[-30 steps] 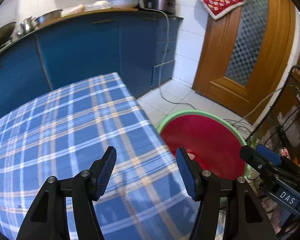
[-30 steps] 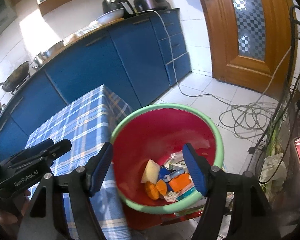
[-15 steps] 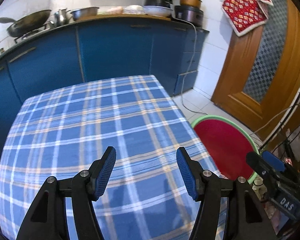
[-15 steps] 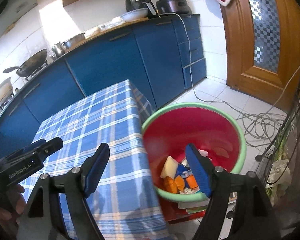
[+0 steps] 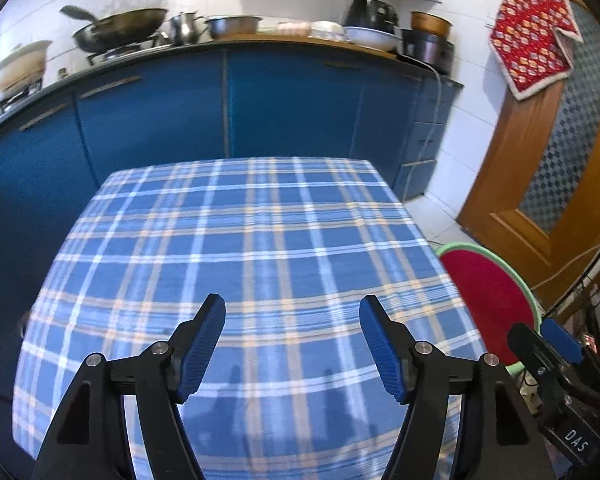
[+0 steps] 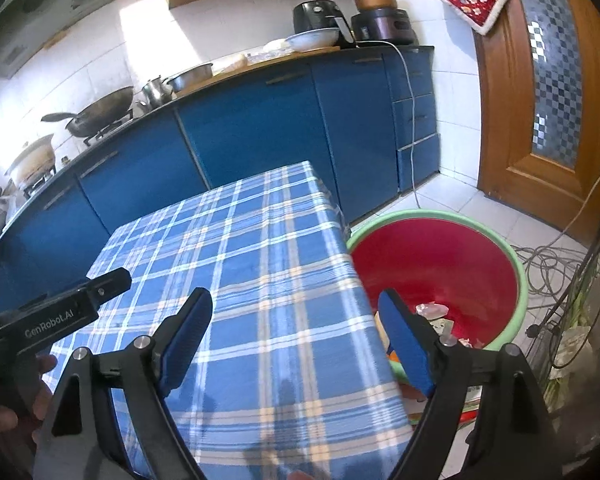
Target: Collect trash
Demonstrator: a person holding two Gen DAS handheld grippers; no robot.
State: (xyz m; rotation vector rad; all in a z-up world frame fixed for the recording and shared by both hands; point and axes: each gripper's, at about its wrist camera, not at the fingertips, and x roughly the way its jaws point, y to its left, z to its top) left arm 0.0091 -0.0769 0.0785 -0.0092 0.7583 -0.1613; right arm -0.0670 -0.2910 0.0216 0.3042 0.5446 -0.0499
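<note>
Both grippers hang over the table (image 5: 240, 240), which is covered by a blue plaid cloth, and neither carries anything. The left gripper (image 5: 292, 344) has its jaws opening with only bare cloth between them; the right gripper (image 6: 296, 340) is opening too, with nothing between its blue pads (image 6: 186, 334). The trash (image 6: 434, 312), a small heap of wrappers and scraps, lies at the bottom of the red basin (image 6: 516, 272) with the green rim, which stands on the floor just beside the table's right edge. No loose piece shows on the cloth in either of the 2 views, so the collecting looks finished or very nearly so. What may remain is a check of the table parts hidden under the grippers
</note>
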